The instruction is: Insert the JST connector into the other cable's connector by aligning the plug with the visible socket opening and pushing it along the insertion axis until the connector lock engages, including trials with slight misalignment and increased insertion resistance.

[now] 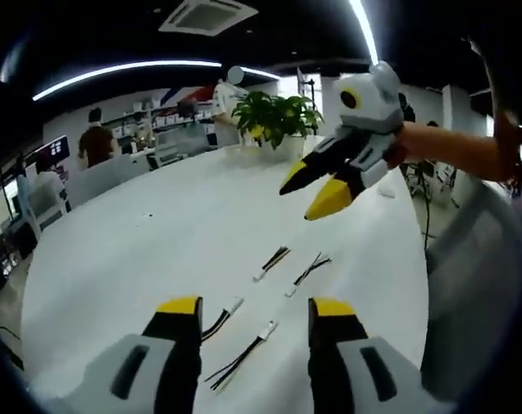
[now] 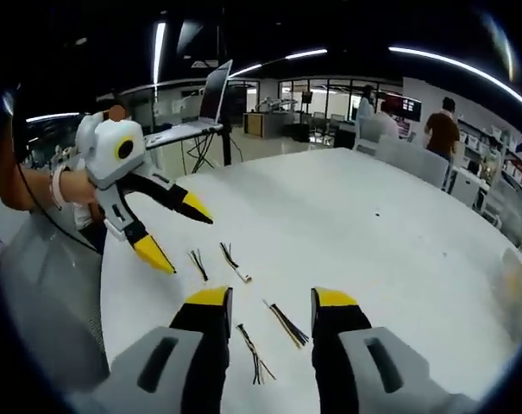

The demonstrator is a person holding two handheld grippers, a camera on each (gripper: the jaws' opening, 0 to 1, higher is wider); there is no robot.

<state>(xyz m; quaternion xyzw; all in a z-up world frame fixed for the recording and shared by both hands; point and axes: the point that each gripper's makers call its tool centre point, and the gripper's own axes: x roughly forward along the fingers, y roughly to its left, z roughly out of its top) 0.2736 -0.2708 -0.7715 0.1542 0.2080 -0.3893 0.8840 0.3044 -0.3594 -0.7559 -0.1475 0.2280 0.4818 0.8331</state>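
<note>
Several short wired JST cables lie loose on the white table point(image 1: 157, 233). In the left gripper view two point(image 1: 273, 260) point(image 1: 309, 271) lie farther out, and two more point(image 1: 223, 320) point(image 1: 242, 355) lie between my jaws. My left gripper point(image 1: 256, 308) is open and holds nothing. The right gripper point(image 1: 310, 195) hovers open above the far cables. In the right gripper view my right gripper point(image 2: 272, 298) is open over two cables point(image 2: 287, 324) point(image 2: 254, 354). The left gripper point(image 2: 179, 235) hangs open above the other pair point(image 2: 198, 264) point(image 2: 235, 262).
A potted plant point(image 1: 276, 116) stands at the table's far edge. A laptop on a stand point(image 2: 210, 99) is beyond the table point(image 2: 399, 233). Chairs point(image 2: 416, 159) and people point(image 1: 95, 142) are around the office. A person's forearm point(image 1: 455, 147) holds the right gripper.
</note>
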